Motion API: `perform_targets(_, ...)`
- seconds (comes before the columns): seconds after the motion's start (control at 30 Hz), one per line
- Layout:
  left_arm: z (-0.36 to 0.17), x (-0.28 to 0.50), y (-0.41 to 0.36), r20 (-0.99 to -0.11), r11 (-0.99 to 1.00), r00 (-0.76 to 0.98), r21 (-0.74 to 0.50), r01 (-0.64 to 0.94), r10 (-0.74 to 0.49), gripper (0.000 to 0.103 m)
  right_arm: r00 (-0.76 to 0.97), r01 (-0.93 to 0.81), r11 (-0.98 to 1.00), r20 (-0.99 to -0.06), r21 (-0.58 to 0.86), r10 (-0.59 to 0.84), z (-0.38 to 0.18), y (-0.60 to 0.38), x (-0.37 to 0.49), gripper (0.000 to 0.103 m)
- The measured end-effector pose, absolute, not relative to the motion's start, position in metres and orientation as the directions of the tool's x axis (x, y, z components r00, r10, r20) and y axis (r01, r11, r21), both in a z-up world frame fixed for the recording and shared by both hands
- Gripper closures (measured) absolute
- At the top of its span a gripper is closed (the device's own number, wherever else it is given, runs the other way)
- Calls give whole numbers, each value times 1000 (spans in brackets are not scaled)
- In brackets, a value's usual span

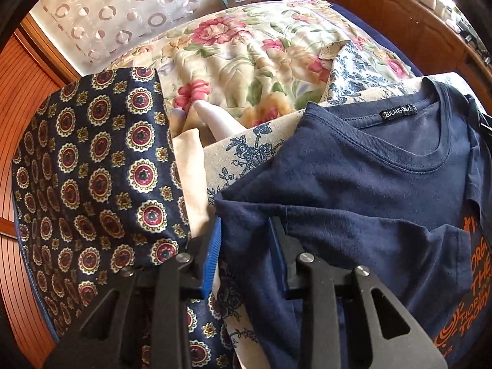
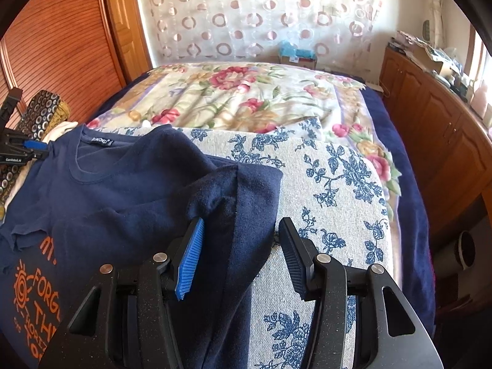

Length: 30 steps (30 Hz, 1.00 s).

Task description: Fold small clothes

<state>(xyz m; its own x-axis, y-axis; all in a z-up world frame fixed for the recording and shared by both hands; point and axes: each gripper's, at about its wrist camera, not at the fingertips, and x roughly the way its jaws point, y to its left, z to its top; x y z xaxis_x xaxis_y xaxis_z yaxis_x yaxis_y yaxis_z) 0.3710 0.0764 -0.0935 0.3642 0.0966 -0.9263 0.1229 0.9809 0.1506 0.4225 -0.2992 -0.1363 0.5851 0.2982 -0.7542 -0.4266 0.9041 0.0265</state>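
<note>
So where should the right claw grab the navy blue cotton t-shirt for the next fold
Probably the folded-in sleeve edge of the navy blue cotton t-shirt, coming from the shirt's outer side. That edge humps up off the blue-floral cloth, right between the open right claw fingers.

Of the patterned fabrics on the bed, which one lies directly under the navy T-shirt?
The beige cloth with blue flower print. The navy T-shirt rests on it, while the pink-rose bedspread lies farther back and the dark medallion fabric sits beside it.

Both wrist views close over bed, facing curtain (image 2: 261, 15), sharing T-shirt (image 1: 384, 184)
</note>
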Motion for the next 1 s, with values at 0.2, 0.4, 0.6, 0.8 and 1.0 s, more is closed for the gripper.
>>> perform_targets(0.2,-91,364,78,-921,981,388,101,166,29,101,585,-428,903,-754,23,297,-136,-299,423,52)
perform_targets(0.4,-48,330,77,-843,981,535,60,187,-50,102,582,-423,906,-764,7,278,-135,-302,426,52)
perform_targets(0.6,-12,284,68,-771,973,624,22,232,-131,102,595,-380,924,-774,-32,218,-131,-307,437,52)
perform_targets(0.8,-9,246,66,-729,969,659,-22,248,-185,102,558,-368,929,-793,27,244,-132,-301,451,84)
perform_targets(1.0,0,199,72,-680,972,708,-28,232,-189,102,626,-408,913,-722,21,296,-98,-285,405,99)
